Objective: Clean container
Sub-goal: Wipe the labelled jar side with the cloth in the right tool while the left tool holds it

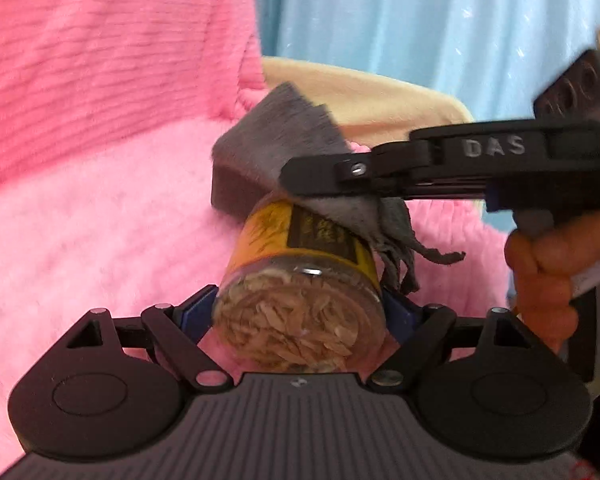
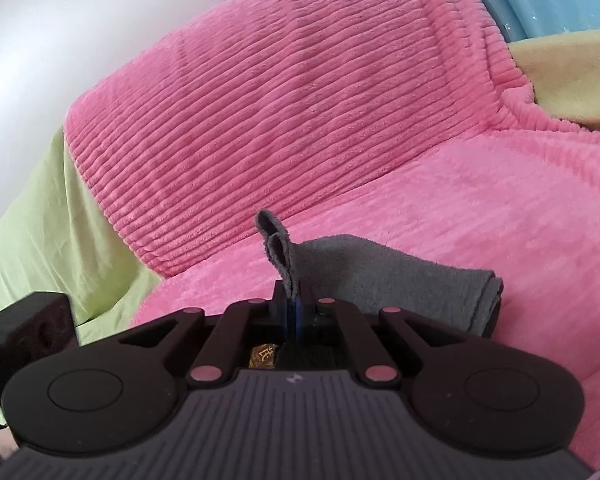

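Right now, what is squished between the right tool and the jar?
The gray cloth. In the left wrist view it lies draped over the jar, under the right tool, which is shut on it. The left tool holds the jar.

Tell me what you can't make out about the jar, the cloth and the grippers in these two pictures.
- Jar top end: left wrist view, covered by the grey cloth.
- Jar label text: left wrist view, blurred and partly under the cloth.
- Jar in right wrist view: only a label sliver shows behind the right gripper.
- Hand: cut by the frame edge.

Home, prob. bedroom; pink fleece blanket (image 2: 300, 100); bedding
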Demonstrator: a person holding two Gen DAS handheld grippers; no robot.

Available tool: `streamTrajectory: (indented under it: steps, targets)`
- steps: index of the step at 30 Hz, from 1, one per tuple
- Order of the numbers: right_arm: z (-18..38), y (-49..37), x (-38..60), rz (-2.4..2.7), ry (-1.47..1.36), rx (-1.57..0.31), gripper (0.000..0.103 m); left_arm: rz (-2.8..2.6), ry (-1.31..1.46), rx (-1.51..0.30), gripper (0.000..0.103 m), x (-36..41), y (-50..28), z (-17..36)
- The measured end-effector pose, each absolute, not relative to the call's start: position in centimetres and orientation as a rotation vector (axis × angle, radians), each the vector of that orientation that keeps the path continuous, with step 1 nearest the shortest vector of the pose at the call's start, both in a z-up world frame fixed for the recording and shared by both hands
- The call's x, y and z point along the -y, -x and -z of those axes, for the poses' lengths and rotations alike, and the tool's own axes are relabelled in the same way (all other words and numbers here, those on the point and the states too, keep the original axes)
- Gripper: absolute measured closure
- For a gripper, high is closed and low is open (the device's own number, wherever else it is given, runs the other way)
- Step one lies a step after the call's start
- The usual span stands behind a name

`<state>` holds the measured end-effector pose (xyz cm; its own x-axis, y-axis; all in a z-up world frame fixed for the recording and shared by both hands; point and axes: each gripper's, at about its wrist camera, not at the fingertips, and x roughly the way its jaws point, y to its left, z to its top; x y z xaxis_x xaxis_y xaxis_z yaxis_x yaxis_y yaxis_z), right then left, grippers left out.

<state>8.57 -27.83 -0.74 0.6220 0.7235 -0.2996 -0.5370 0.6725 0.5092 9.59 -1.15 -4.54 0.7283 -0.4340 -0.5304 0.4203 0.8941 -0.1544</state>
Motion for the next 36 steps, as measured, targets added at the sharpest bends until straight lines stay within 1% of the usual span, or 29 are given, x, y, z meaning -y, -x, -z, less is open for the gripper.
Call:
streamTrajectory:
  steps: [3,7,9,11,16,19,22,23,25,28,31,32,36]
  targets:
    - [0.7,-8.2,27.8,-0.761,-0.416,-0.532,0.102,0.461,-0.056,-0.565,0.019,2.1,-9.3,4.3]
    - [0.3,-6.6,26.8,-0.851,-0.376,-0.559,0.101,0.394,-0.408,-0.474,0.019,5.1,-7.7,4.9]
    - [0.1,-6.3,26.6,-0.867,-0.349,-0.557,0.101,0.385,-0.462,-0.457,0.019,5.8,-7.3,5.3]
    - [-0.1,-6.0,26.4,-0.882,-0.321,-0.554,0.102,0.383,-0.478,-0.451,0.019,6.1,-7.2,5.4]
    - [0.4,-7.7,27.9,-0.781,-0.383,-0.535,0.102,0.376,-0.448,-0.456,0.018,6.2,-6.9,5.0]
    - [0.7,-8.7,28.8,-0.719,-0.42,-0.522,0.102,0.402,-0.256,-0.508,0.017,4.4,-7.6,4.4]
    - [0.6,-8.5,28.5,-0.713,-0.394,-0.515,0.102,0.44,-0.018,-0.589,0.016,2.1,-8.9,4.4]
    - [0.6,-8.5,28.6,-0.713,-0.397,-0.516,0.102,0.448,0.032,-0.606,0.017,1.6,-9.2,4.5]
    - [0.8,-8.6,28.6,-0.708,-0.408,-0.518,0.102,0.453,0.047,-0.61,0.018,1.6,-9.2,4.6]
    - [0.7,-8.2,28.4,-0.731,-0.412,-0.527,0.101,0.43,-0.077,-0.577,0.018,2.5,-8.6,4.5]
    - [0.5,-7.3,27.8,-0.827,-0.399,-0.556,0.1,0.371,-0.352,-0.508,0.018,4.6,-7.5,5.1]
    - [0.5,-7.4,27.8,-0.817,-0.399,-0.552,0.1,0.364,-0.401,-0.498,0.018,5.1,-7.0,5.6]
    - [0.7,-8.1,27.9,-0.771,-0.4,-0.537,0.102,0.361,-0.453,-0.484,0.018,5.9,-6.2,5.6]
